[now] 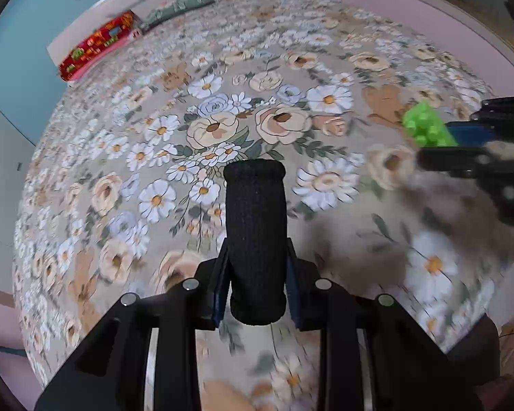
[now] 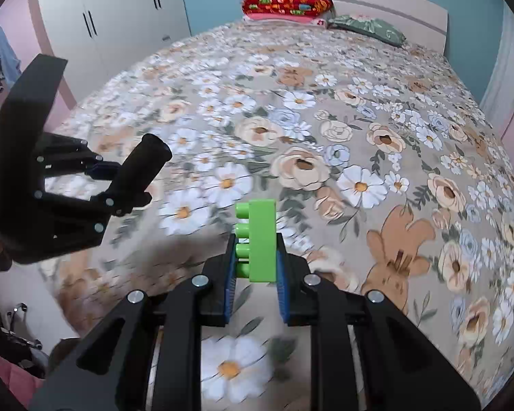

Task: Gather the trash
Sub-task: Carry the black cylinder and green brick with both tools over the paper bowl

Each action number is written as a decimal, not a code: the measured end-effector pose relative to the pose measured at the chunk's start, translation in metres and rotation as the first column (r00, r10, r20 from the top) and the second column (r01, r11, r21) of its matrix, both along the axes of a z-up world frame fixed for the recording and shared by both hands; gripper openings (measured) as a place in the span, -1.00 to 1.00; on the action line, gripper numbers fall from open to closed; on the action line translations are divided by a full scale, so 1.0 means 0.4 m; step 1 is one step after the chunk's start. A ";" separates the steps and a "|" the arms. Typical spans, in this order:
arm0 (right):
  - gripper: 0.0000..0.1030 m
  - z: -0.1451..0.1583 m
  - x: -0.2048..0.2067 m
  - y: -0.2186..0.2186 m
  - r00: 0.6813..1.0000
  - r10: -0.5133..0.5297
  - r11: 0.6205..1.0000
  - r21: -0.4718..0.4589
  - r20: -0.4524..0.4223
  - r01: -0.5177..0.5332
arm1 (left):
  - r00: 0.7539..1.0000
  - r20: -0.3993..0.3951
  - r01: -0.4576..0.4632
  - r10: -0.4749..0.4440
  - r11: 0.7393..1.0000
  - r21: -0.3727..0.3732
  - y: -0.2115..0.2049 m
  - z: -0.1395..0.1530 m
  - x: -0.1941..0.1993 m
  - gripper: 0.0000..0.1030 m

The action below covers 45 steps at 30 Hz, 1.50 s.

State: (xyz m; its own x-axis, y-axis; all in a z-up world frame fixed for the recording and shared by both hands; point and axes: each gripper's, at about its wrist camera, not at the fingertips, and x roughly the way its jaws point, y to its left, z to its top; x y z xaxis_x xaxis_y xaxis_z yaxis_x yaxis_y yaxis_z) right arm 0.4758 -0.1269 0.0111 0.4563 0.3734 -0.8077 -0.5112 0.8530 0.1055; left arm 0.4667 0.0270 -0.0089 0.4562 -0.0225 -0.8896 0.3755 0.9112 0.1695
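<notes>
While both hands carry something: each piece is lifted clear of the bed (image 2: 377, 78), so neither drags on the flowered cover
Left gripper (image 1: 255, 239): clenched on a black roll (image 1: 255, 205) near its lower part, the roll standing out along the fingers
Right gripper (image 2: 255, 257): grasping a green block (image 2: 262, 239), pads on its two flat faces, studs to the left
Place: both above the bed's near edge, the pillows (image 2: 288, 5) far off at the headboard
Judgement: both items picked, a bin is needed next; none shows in either view
</notes>
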 end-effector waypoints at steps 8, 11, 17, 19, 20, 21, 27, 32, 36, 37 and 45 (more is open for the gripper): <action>-0.58 0.175 -0.254 0.000 0.999 0.019 1.000 0.016 0.046 -0.020 | 0.995 0.096 -0.042 0.041 0.999 0.002 0.012 0.185 -0.266 -0.40; -0.58 0.232 -0.337 -0.004 0.998 0.031 0.999 0.021 0.062 -0.032 | 0.991 0.123 -0.060 0.059 0.998 0.005 0.015 0.238 -0.357 -0.40; -0.58 0.312 -0.480 -0.018 0.995 0.035 0.999 0.026 0.095 -0.037 | 0.984 0.160 -0.083 0.079 0.996 0.017 0.004 0.297 -0.514 -0.40; -0.58 0.334 -0.523 -0.021 0.993 0.036 0.999 0.024 0.110 -0.039 | 0.982 0.170 -0.089 0.086 0.996 0.014 0.001 0.313 -0.560 -0.40; -0.58 0.348 -0.548 -0.023 0.992 0.038 0.999 0.026 0.118 -0.042 | 0.981 0.175 -0.091 0.087 0.996 0.014 0.002 0.319 -0.575 -0.40; -0.58 0.359 -0.566 -0.025 0.991 0.040 0.999 0.024 0.127 -0.043 | 0.979 0.183 -0.093 0.089 0.996 0.011 0.002 0.326 -0.596 -0.40; -0.58 0.399 -0.685 -0.026 0.984 0.068 0.997 0.011 0.166 -0.071 | 0.972 0.209 -0.109 0.106 0.994 0.006 0.004 0.346 -0.697 -0.40; -0.58 0.371 -0.750 -0.028 0.985 0.084 0.996 0.000 0.150 -0.085 | 0.974 0.200 -0.114 0.110 0.993 0.006 0.004 0.323 -0.748 -0.40; -0.58 0.328 -0.781 -0.024 0.987 0.099 0.995 -0.014 0.129 -0.098 | 0.978 0.181 -0.109 0.105 0.994 0.013 0.004 0.278 -0.771 -0.40; -0.58 0.314 -0.787 -0.021 0.987 0.104 0.995 -0.019 0.123 -0.102 | 0.979 0.176 -0.110 0.105 0.994 0.015 0.004 0.264 -0.774 -0.40; -0.58 0.161 -0.803 0.008 0.991 0.131 0.991 -0.027 0.034 -0.130 | 0.988 0.103 -0.118 0.114 0.993 0.028 0.015 0.099 -0.782 -0.40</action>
